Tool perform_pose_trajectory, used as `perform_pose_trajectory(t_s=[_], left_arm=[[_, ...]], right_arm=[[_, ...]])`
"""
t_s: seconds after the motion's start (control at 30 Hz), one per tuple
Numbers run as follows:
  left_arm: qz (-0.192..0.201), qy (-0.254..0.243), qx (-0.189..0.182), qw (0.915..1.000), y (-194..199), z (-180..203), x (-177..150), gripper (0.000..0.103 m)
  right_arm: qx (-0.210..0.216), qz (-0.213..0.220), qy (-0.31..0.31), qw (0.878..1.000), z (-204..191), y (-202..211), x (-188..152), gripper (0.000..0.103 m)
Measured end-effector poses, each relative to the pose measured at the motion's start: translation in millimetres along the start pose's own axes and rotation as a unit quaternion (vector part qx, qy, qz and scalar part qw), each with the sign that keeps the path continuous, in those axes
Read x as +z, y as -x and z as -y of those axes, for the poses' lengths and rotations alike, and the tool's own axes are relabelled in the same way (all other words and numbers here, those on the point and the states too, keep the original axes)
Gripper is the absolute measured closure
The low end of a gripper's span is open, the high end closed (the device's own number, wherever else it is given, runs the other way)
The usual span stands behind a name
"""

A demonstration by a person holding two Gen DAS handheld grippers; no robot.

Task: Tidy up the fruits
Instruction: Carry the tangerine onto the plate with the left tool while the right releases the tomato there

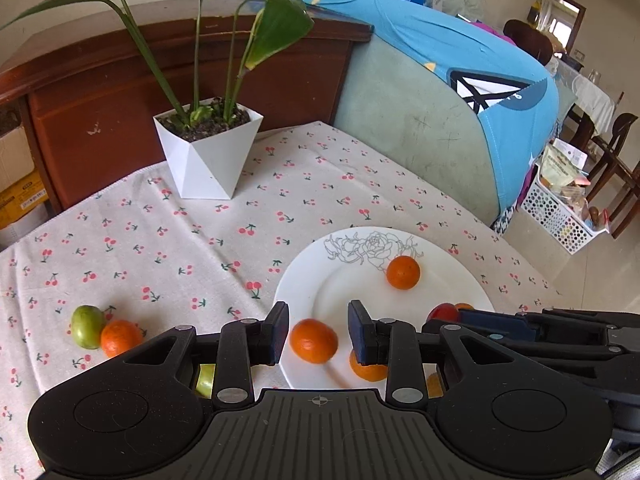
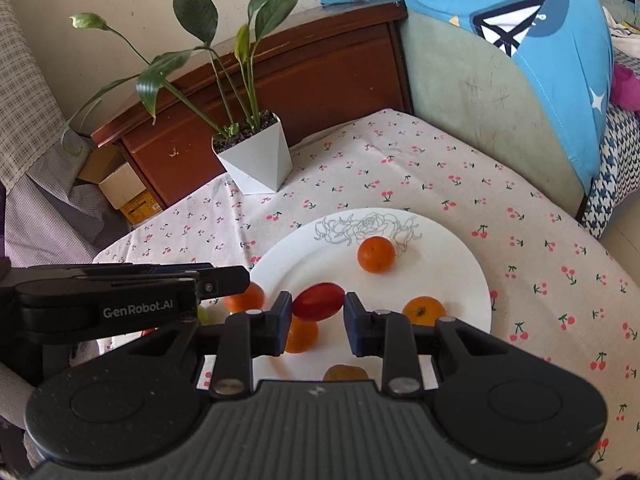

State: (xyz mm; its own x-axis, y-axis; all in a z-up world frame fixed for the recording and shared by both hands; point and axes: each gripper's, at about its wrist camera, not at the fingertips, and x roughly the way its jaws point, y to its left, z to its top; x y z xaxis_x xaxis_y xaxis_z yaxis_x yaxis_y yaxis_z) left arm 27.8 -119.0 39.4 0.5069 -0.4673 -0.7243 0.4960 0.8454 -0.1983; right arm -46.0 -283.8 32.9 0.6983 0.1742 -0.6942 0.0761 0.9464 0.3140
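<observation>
Mostly oranges point(image 1: 314, 346) — round (one blurred), glossy

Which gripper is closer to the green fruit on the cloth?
Left. The left gripper hovers over the plate's near-left rim, with the green fruit just off to its left. The right gripper sits farther right, with the left one between it and the fruit.

Bright soft daylight, fisheye-bent edges, dark corners; fruit motion-blurred
</observation>
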Motion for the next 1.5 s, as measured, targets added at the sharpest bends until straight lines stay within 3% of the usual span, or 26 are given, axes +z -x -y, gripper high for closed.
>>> perform_pose_trajectory(t_s=[0.27, 0.53, 0.63, 0.87, 1.5], left_arm=[[-0.013, 0.006, -0.010, 0.9999, -20.0, 8.3, 4.0, 0.073], [-0.001, 0.013, -0.014, 0.9998, -11.5, 9.9, 10.6, 0.071], [0.000, 0.019, -0.009, 0.9998, -7.6, 6.5, 12.4, 0.062], [-0.005, 0.019, 0.017, 0.9997, 2.9, -8.1, 11.3, 0.045], [0.023, 0.046, 0.086, 0.9949, 45.9, -68.2, 12.7, 0.039]], right_arm=[[-0.010, -0.023, -0.034, 0.999, 11.8, -9.2, -2.5, 0.072], [-0.011, -0.005, -0.072, 0.997, 19.9, -6.0, 4.9, 0.071], [-0.010, 0.006, -0.074, 0.997, 18.9, -4.4, 7.0, 0.069], [0.012, 0.002, -0.053, 0.999, 3.0, -8.8, 6.4, 0.066], [0.062, -0.010, 0.036, 0.997, -60.7, -27.1, 1.0, 0.063]])
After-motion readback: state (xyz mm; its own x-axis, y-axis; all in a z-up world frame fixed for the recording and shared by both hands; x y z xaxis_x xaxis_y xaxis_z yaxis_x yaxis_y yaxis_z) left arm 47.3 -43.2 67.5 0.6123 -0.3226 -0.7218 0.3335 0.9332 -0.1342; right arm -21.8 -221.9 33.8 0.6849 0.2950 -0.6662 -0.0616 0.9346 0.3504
